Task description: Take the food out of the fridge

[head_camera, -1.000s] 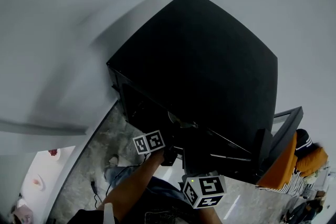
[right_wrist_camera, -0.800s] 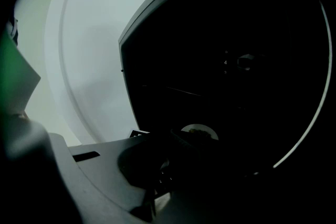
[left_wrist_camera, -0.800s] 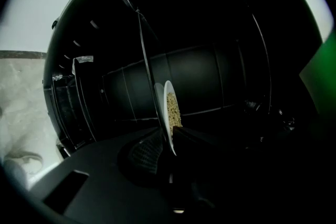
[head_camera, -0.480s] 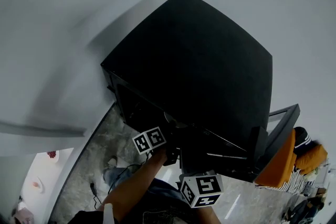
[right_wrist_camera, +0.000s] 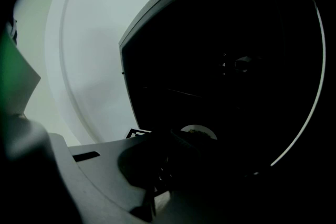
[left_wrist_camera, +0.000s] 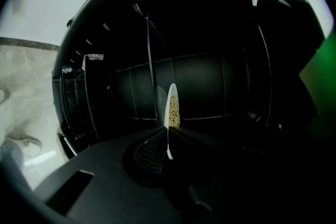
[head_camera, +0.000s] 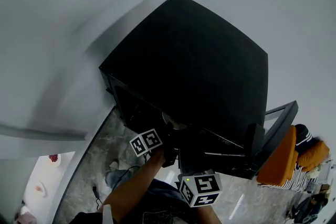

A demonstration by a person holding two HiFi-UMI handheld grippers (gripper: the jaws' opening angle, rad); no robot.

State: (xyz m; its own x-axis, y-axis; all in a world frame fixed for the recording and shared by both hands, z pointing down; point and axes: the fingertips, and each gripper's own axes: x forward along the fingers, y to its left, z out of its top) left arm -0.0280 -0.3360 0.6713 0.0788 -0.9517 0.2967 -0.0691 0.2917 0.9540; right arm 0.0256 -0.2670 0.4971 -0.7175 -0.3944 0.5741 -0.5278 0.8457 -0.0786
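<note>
The black fridge (head_camera: pixel 199 71) stands against a pale wall with its door (head_camera: pixel 281 126) swung open to the right. The left gripper (left_wrist_camera: pixel 167 140) reaches into the dark inside, and its fingers are closed tight on the near rim of a white plate (left_wrist_camera: pixel 170 105). Its own view shows the plate edge-on, with yellowish grainy food (left_wrist_camera: pixel 175 110) on it, just inside the fridge opening. The right gripper (right_wrist_camera: pixel 170 147) is held near the opening to the right of the left one. It is clear of the plate, which shows just beyond its tips. Its fingers are lost in the dark, so I cannot tell their gap. The marbled floor (head_camera: pixel 100 157) lies to the left.
</note>
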